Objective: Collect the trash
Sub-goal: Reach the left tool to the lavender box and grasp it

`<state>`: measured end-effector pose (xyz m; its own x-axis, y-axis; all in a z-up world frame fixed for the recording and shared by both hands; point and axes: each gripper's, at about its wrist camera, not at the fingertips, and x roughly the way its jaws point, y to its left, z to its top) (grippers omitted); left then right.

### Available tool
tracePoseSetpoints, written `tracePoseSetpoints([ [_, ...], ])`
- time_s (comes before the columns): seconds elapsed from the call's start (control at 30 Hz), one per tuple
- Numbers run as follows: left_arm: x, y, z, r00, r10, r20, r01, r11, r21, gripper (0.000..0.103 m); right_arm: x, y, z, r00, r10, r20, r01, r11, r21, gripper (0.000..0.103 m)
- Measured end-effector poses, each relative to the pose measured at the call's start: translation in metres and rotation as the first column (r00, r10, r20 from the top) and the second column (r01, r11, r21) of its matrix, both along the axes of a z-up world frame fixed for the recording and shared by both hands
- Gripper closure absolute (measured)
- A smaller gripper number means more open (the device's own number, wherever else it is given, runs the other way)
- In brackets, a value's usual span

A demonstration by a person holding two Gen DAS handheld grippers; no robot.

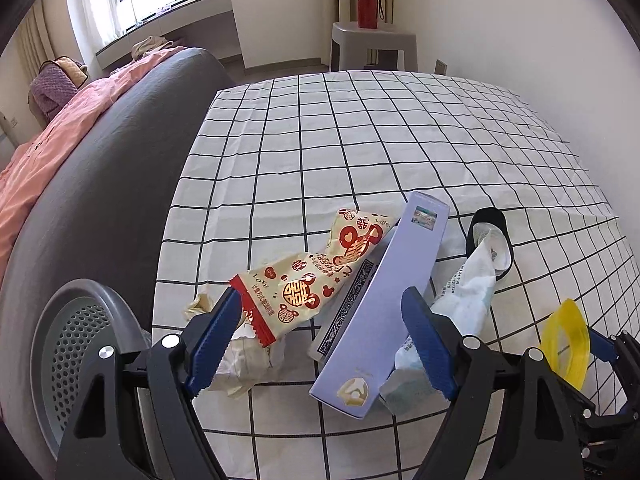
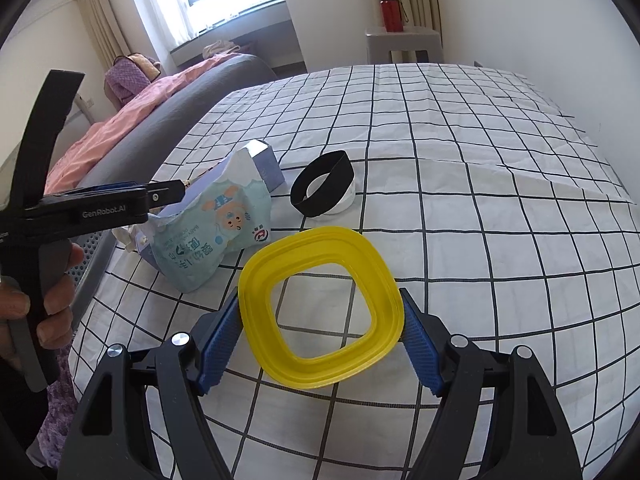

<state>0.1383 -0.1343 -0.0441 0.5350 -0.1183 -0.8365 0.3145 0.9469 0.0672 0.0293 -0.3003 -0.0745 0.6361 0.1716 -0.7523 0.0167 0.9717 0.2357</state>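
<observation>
- Trash sits heaped on the checked cloth (image 1: 360, 140) near its left edge; red-print wrapper (image 1: 316, 276), lilac box (image 1: 384, 312) lying across a dark-patterned pack, and the blue-white pouch (image 2: 208, 240) beside them; crumpled paper (image 1: 240, 360) at the near end
- Left gripper (image 1: 324, 336) hangs over that heap, fingers spread wide and released; wrapper and box lie between them, but the pads press on neither; nothing held there, by the look of it
- Right gripper (image 2: 320, 340) is clenched on the yellow ring (image 2: 320, 308); both blue pads touch its outer rim, the ring tilted up off the cloth; in the left view it hangs just right of the heap
- Black band (image 2: 324, 188) rests further back, over a white piece, apart from both grippers; untouched
- Bin (image 1: 76, 344), grey and perforated, stands off the cloth's left edge, just beside the left gripper; its inside shows too little to say what it holds
- Progress, as I judge it: early; one piece in hand, not yet binned; wrapper, box, pouch, paper and band all left to collect
- Around it all: a grey sofa (image 1: 112, 168) with pink cover at left, a stool (image 1: 372, 44) with a red bottle (image 1: 367, 7) at the back
</observation>
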Motion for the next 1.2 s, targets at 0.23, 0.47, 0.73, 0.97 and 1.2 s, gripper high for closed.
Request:
tracePoseSetpoints([
  [0.23,-0.002,-0.007,-0.005,1.0,-0.025,-0.005,0.025,1.0,0.004,0.025,-0.001,-0.006,0.003,1.0,-0.007,0.013,0.007,1.0,0.022,0.031],
  [0.47,-0.007,-0.017,-0.011,0.999,-0.048,-0.017,0.048,0.999,0.017,0.025,-0.003,-0.01,0.005,1.0,-0.012,0.021,0.012,0.999,0.036,0.031],
  [0.73,-0.01,-0.026,-0.016,0.997,-0.071,-0.019,0.072,0.997,0.024,0.025,-0.005,-0.015,0.006,0.999,-0.021,0.028,0.02,0.999,0.046,0.031],
  [0.97,-0.018,-0.036,-0.015,0.995,-0.099,-0.008,0.099,0.995,0.031,0.045,-0.007,-0.016,0.009,0.999,-0.024,0.037,0.022,0.998,0.053,0.031],
  [1.2,-0.019,-0.037,-0.017,0.995,-0.102,-0.022,0.102,0.995,0.014,0.063,-0.01,-0.019,0.01,0.999,-0.03,0.042,0.028,0.998,0.059,0.031],
])
